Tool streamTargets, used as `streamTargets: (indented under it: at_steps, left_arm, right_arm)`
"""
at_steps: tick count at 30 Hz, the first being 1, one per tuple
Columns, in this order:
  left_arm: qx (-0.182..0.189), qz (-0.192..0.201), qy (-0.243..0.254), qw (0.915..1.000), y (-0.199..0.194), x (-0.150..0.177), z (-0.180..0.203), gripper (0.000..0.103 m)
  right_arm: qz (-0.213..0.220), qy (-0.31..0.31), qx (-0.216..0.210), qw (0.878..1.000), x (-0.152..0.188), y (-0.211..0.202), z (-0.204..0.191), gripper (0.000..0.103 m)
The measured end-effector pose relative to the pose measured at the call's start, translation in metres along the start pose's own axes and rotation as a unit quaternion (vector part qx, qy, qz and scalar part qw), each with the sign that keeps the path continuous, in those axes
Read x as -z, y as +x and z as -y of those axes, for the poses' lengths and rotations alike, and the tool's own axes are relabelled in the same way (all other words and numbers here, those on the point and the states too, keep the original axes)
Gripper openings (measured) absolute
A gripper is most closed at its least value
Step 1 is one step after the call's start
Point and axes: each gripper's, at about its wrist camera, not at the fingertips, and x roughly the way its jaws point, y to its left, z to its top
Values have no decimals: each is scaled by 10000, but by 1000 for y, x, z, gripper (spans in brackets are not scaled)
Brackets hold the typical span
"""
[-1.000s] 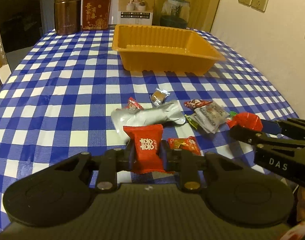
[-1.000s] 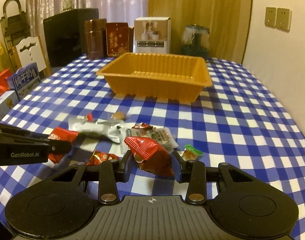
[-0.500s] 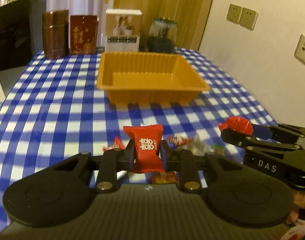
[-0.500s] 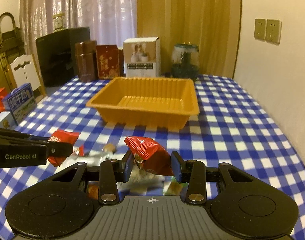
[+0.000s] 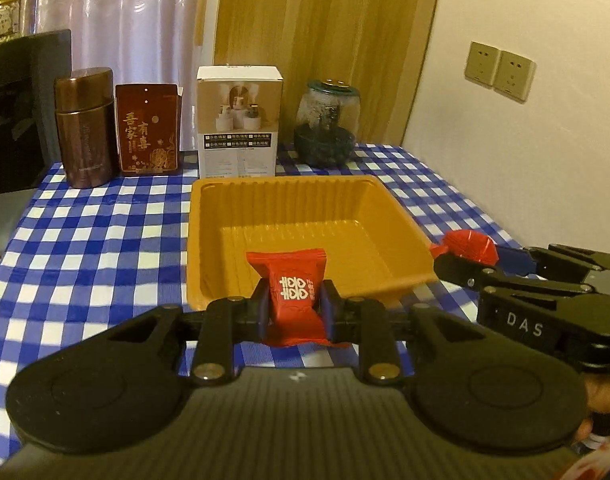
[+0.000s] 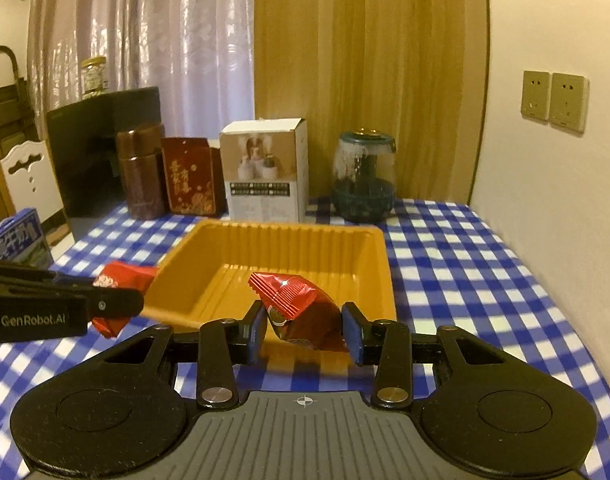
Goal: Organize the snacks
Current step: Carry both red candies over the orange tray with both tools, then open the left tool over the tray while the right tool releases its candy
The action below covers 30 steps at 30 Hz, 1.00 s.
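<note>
My left gripper (image 5: 294,309) is shut on a red candy packet (image 5: 294,292) with a white double-happiness mark, held above the near rim of the orange tray (image 5: 305,208). My right gripper (image 6: 305,326) is shut on a dark red foil snack packet (image 6: 301,312), also at the tray's (image 6: 289,240) near rim. The tray holds nothing. In the left wrist view the right gripper (image 5: 461,258) comes in from the right with its red packet (image 5: 471,245). Seen from the right wrist, the left gripper (image 6: 117,304) enters from the left with its packet (image 6: 123,278).
Along the back of the blue checked tablecloth (image 5: 97,240) stand a brown canister (image 5: 85,128), a dark red box (image 5: 149,130), a white carton (image 5: 239,120) and a glass jar (image 5: 329,124). A wall (image 5: 525,128) with sockets runs on the right. A blue carton (image 6: 17,240) sits off the table's left.
Both grippers have risen and moved forward from the pile of loose snacks to the tray's near rim, each still holding its packet. The pile has dropped out of view.
</note>
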Motion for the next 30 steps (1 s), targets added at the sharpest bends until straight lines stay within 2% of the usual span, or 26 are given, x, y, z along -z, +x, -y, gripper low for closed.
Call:
streamTargets:
  at_steps: [10, 16, 23, 25, 30]
  left_arm:
    - [63, -57, -104, 9999, 48, -25, -23, 23]
    - [61, -140, -100, 9998, 70, -27, -32, 23]
    - [66, -160, -133, 9998, 88, -27, -34, 24]
    - [40, -159, -215, 9996, 90, -26, -36, 40]
    - [-56, -195, -271, 9994, 88, -23, -41, 41]
  right_arm:
    - [-113, 264, -4, 9996, -26, 65, 10, 41]
    - [-312, 369, 24, 9988, -22, 90, 18, 41]
    - [-430, 419, 47, 9982, -16, 102, 23, 41]
    - [-425, 436, 28, 9981, -15, 103, 24, 41]
    - [-479, 556, -66, 9973, -13, 106, 28, 43]
